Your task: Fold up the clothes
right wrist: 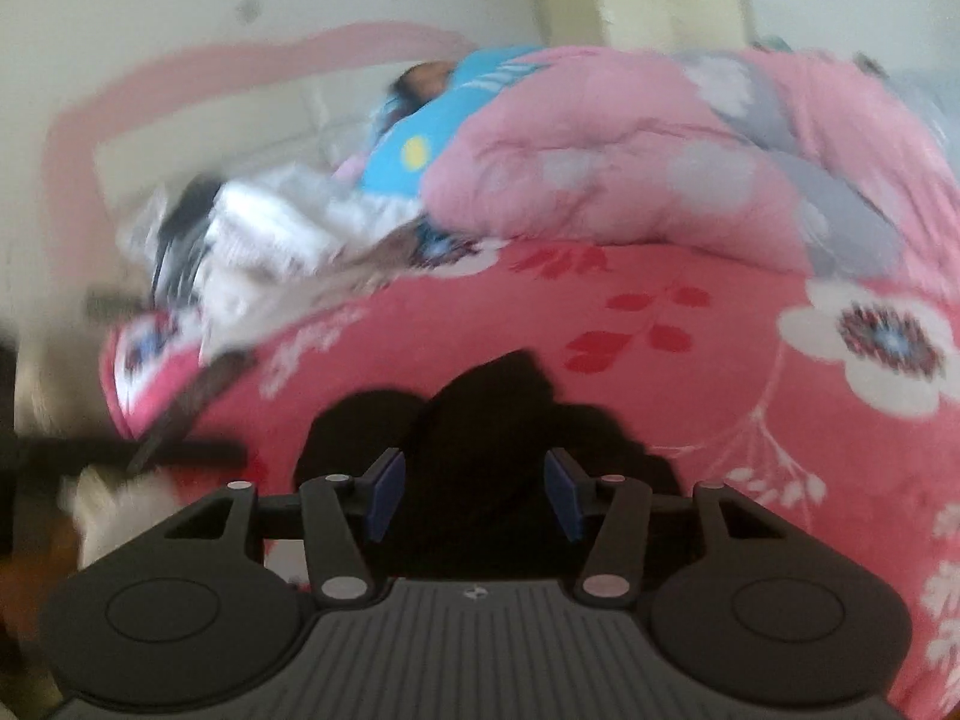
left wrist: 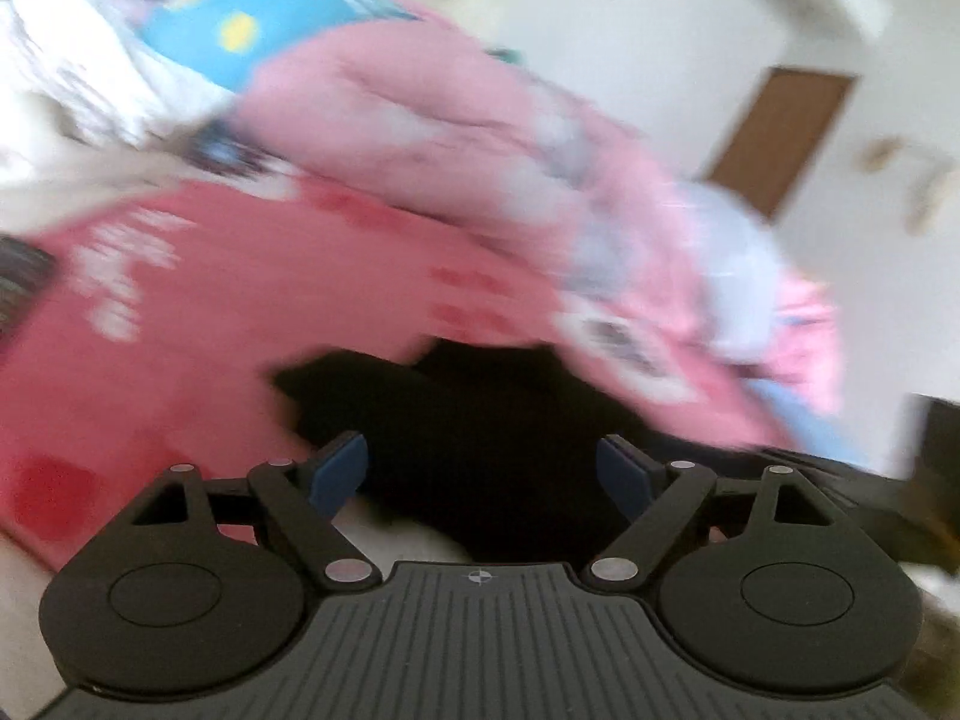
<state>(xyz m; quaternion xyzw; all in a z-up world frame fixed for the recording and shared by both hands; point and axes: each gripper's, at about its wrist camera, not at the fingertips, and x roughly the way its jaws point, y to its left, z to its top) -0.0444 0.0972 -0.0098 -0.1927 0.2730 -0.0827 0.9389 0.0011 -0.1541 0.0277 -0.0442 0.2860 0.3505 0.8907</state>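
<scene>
A black garment (left wrist: 480, 420) lies crumpled on the red flowered bedsheet (left wrist: 210, 330), right in front of my left gripper (left wrist: 485, 471). That gripper is open, its blue pads (left wrist: 339, 468) wide apart, and the dark cloth sits between and beyond them. In the right wrist view the same black garment (right wrist: 480, 420) spreads out before my right gripper (right wrist: 477, 495), which is also open with nothing pinched. Both views are blurred by motion.
A bulky pink flowered quilt (right wrist: 660, 168) is heaped at the back of the bed. A person in a blue top (right wrist: 432, 132) lies beyond it, next to a pile of white cloth (right wrist: 270, 228). A brown door (left wrist: 780, 138) stands in the white wall.
</scene>
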